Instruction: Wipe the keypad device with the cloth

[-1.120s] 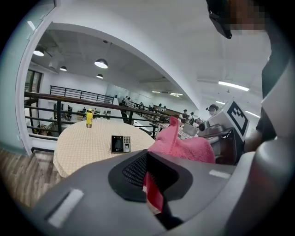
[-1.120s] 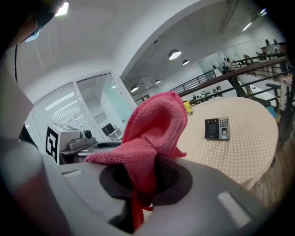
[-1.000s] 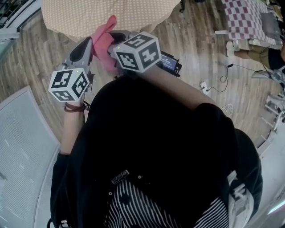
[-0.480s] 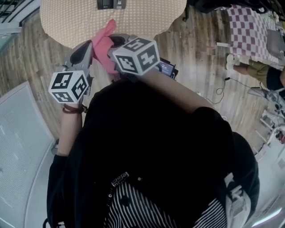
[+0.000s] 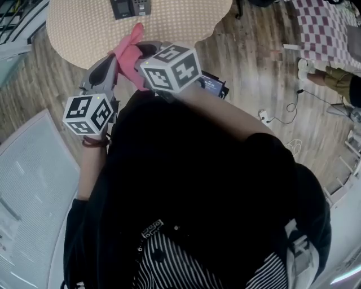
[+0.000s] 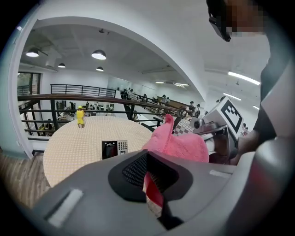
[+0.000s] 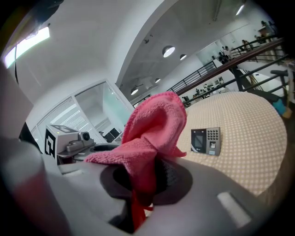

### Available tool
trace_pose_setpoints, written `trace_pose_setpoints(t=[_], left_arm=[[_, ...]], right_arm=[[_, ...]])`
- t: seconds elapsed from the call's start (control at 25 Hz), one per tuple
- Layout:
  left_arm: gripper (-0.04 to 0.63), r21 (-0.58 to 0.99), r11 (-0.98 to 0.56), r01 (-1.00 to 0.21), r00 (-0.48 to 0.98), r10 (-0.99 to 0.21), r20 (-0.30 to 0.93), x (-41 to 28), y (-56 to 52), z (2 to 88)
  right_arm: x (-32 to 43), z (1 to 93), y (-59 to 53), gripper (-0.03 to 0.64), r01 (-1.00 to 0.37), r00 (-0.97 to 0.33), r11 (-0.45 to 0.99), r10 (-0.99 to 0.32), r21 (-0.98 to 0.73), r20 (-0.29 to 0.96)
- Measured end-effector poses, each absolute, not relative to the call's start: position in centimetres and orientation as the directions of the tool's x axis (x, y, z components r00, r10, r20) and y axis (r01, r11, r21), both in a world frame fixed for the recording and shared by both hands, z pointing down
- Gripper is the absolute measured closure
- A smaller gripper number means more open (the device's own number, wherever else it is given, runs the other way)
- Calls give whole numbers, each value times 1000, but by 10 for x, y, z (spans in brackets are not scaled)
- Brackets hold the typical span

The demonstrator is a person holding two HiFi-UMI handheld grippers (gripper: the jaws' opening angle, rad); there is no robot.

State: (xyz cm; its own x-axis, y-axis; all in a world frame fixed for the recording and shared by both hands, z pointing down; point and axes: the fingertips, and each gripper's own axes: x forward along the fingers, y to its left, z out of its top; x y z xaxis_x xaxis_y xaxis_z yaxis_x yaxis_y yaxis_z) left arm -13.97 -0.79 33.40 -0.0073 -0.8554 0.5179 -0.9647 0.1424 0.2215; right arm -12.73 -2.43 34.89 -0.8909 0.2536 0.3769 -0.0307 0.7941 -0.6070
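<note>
Left claw (image 6: pixel 153 182): closed on cloth (image 6: pixel 182 145).
Right claw (image 7: pixel 138 182): clamps the same cloth.
Keypad (image 5: pixel 131 8): flat on tabletop (image 5: pixel 180 22), beyond both claws, apart.
Left gripper view only: yellow bottle (image 6: pixel 80 116) at tabletop's far edge.

The head camera looks steeply down over the person's torso (image 5: pixel 203 192), with the round surface (image 5: pixel 169 25) at the frame's top edge. The left gripper camera rides close behind the left tongs (image 6: pixel 153 184) and faces roughly level across that surface. The right gripper camera does likewise behind the right tongs (image 7: pixel 138 186). All three views share the keypad device (image 5: pixel 131 8) and the cloth (image 6: pixel 182 146), which sits very near both gripper lenses.
</note>
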Motion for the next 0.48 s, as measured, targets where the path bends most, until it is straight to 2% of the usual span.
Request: trace_pose_setpoints(t=[0.48], left_arm=[[597,227,-81,-971,186,-849,494,-114,-82,337]], right_arm=[[-98,352,-95,554,-231,-923,767,20,-598,384]])
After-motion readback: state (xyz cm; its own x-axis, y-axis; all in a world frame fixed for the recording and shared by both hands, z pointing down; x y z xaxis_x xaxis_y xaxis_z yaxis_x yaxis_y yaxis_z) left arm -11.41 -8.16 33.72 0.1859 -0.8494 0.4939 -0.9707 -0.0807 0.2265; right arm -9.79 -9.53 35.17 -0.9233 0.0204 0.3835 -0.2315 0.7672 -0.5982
